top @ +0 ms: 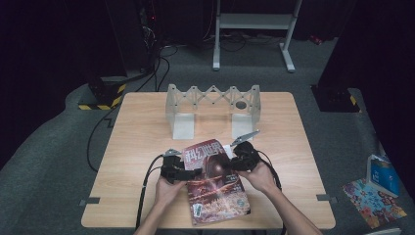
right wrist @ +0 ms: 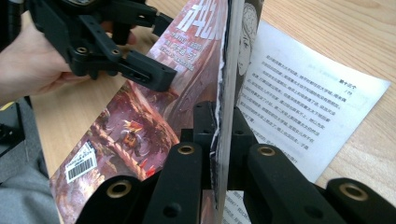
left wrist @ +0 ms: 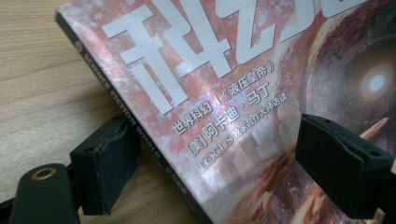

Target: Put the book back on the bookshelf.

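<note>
A magazine (top: 215, 196) with a reddish cover and white characters lies on the wooden table (top: 137, 142) near its front edge. My right gripper (top: 229, 164) is shut on the right edge of the cover and a few pages (right wrist: 223, 121), holding them up on edge. A white text page (right wrist: 299, 107) lies exposed underneath. My left gripper (top: 195, 172) stands open across the spine side. In the left gripper view its jaws (left wrist: 217, 135) straddle the spine of the magazine (left wrist: 187, 70), one pad (left wrist: 109, 158) on the table side and the other above the cover. The left gripper (right wrist: 140, 70) also shows in the right gripper view, over the cover.
A grey fold-out lattice rack (top: 213, 100) stands at the back middle of the table. On the floor at the right lie a blue box (top: 381, 174) and a colourful sheet (top: 374, 200). A white frame (top: 254, 22) stands behind the table. Cables trail left.
</note>
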### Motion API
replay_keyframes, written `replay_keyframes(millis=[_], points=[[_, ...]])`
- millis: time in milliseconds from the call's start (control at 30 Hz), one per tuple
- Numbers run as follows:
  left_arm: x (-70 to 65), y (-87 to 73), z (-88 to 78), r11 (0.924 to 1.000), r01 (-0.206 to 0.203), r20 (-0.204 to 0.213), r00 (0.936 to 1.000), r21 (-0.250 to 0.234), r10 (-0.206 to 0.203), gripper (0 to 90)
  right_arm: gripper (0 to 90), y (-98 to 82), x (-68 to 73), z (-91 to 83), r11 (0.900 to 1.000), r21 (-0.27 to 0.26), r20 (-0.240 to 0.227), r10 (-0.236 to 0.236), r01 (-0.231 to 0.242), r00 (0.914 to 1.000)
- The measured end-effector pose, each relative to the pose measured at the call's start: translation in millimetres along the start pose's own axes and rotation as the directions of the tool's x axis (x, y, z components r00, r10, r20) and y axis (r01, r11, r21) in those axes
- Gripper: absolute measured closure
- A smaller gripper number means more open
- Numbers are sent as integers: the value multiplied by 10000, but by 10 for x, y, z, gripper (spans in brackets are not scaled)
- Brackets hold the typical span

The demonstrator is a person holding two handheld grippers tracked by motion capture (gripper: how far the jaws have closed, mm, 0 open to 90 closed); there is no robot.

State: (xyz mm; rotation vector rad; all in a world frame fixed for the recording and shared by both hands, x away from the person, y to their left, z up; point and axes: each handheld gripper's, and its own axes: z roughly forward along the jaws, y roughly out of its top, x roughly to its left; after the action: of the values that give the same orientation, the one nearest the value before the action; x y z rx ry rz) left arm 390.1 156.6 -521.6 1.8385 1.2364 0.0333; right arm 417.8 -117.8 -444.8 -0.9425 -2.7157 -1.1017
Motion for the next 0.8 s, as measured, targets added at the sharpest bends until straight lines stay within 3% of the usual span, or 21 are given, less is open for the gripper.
replay_keyframes(millis=[133,367,667,800], points=[[1,-3,3,10000,-80,227,9997,60,79,165,864,-6,-4,-11,9998,-93,-233,-168,166,9996],[46,5,-16,9998,132,490,9987,145,-139,245,864,-25,-30,-16,9996,-75,-448,-278,275,9986],[102,17,-3,9991,420,759,9962,-26,-417,239,865,-42,-45,-14,9971,-198,-945,-747,731,9927],[128,15,-9,9981,612,859,9944,-7,-609,299,861,-59,-51,-7,9974,-93,-700,-715,711,9950]])
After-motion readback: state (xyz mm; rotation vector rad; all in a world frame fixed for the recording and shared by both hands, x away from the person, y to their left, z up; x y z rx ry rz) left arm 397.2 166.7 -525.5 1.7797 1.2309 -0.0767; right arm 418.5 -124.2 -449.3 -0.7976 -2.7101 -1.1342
